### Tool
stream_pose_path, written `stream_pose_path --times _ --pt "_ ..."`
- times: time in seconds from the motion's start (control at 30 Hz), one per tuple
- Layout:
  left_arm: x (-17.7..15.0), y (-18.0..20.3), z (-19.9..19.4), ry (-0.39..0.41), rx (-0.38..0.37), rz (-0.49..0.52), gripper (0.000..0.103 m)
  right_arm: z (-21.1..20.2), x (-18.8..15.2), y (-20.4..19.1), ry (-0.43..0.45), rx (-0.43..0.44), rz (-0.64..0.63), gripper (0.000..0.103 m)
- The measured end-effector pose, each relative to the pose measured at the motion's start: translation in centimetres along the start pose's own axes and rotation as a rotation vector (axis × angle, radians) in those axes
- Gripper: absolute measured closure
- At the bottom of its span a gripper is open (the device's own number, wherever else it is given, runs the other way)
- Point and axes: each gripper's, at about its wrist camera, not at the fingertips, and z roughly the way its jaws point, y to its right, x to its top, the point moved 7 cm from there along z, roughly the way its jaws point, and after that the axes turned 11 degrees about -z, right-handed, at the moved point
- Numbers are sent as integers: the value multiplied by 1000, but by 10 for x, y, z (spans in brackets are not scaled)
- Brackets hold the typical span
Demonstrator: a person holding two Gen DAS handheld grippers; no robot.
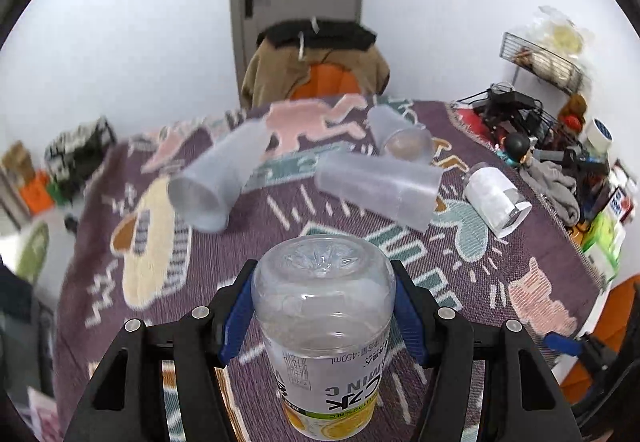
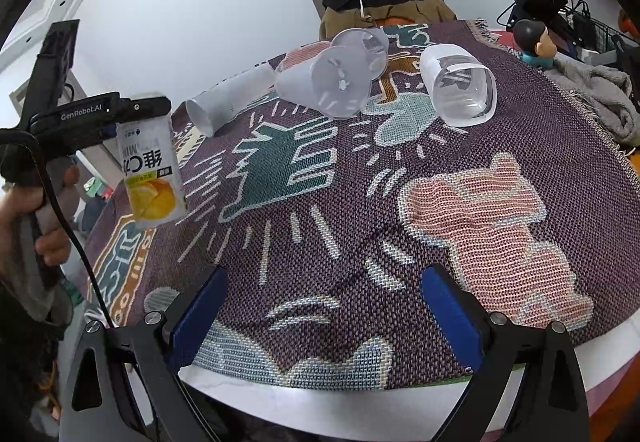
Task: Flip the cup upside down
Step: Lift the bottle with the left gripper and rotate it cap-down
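Clear labelled cup [image 1: 324, 326] inverted, base up, held above patterned cloth.

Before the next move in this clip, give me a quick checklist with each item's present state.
1. Left gripper shut on the labelled cup: ok.
2. Cup base up, label inverted: ok.
3. Cup clear of the blanket, seen from the right wrist: ok.
4. Blanket below bare for set-down: ok.
5. Right gripper open, holding nothing: ok.
6. Grip firm: cannot tell.
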Motion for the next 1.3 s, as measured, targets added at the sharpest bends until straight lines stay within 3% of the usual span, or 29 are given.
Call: stream_pose_path --times 0.1,0.27,0.5,0.97,1.13,1.3 --pt "3 7 -2 66 1 47 39 1 -1 1 -3 -4 1 4" --pt "4 11 -1 162 -24 44 39 4 -1 2 -5 -8 5 4" --pt "-8 25 14 169 -78 54 39 7 -1 6 -9 -16 12 4" --pt "-28 30 5 275 -135 106 38 12 -4 12 -18 -23 23 4" --pt "-40 30 -5 267 -133 151 38 12 -3 8 -19 -15 18 4" --pt "-43 26 -6 205 -126 134 38 13 -4 3 -27 -8 11 4"
